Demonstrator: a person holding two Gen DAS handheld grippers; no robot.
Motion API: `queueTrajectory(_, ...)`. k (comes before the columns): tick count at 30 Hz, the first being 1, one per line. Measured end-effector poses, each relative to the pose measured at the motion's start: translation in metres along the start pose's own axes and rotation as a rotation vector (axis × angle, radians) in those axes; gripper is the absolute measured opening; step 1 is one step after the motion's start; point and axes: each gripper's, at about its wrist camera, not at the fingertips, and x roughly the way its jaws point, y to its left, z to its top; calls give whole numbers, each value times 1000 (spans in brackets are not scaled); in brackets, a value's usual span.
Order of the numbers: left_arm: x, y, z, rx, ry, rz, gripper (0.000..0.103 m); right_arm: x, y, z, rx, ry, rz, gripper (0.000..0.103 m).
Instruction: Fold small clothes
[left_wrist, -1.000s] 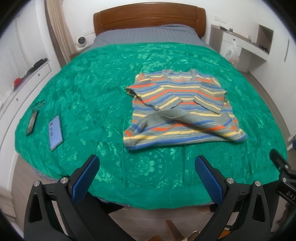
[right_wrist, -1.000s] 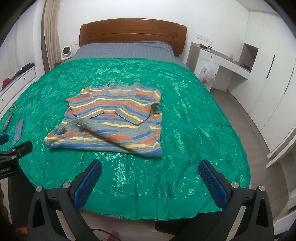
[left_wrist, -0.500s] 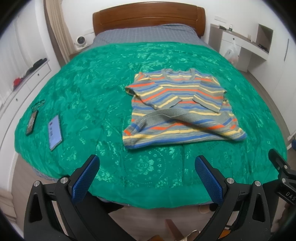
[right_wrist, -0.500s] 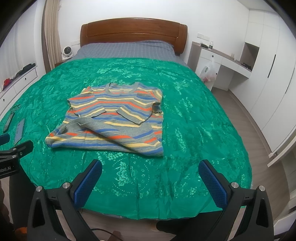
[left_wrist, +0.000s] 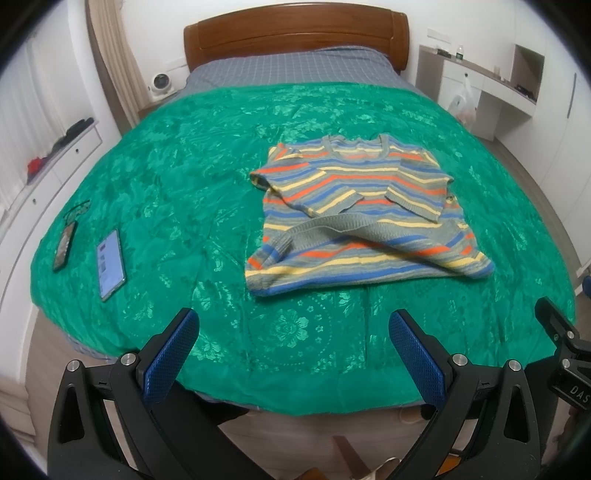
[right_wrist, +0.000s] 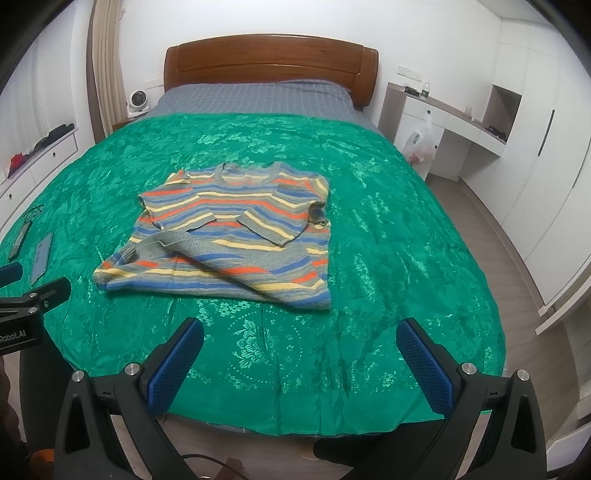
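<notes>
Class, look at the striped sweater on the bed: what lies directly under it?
The striped sweater rests on the green bedspread. Its folded-in sleeves cover part of its front; anything between sweater and bedspread is hidden.

We see our left gripper (left_wrist: 293, 345) and right gripper (right_wrist: 300, 354) built alike: black angular frames with triangular cut-outs, silver screw heads, and blue dimpled pads (right_wrist: 175, 365) lining each finger. White lettering marks the black housings.

We count one striped knitted sweater (left_wrist: 354, 218) at twelve o'clock on one green floral bedspread (left_wrist: 192, 177), two flat phones (left_wrist: 110, 264) at nine o'clock, one white plastic bag (right_wrist: 419, 142) at two o'clock, and one small white fan (right_wrist: 137, 100).
</notes>
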Motion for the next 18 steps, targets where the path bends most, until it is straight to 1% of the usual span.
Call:
queueTrajectory(9, 2, 3, -2, 4, 4, 0, 103, 1, -1, -1, 0, 0, 1, 103)
queueTrajectory(14, 7, 11, -1, -20, 19, 13, 103, 3, -3, -1, 7, 2, 1, 103)
queueTrajectory(18, 6, 16, 0, -31, 15, 20, 103, 3, -2, -1, 2, 1, 7, 103)
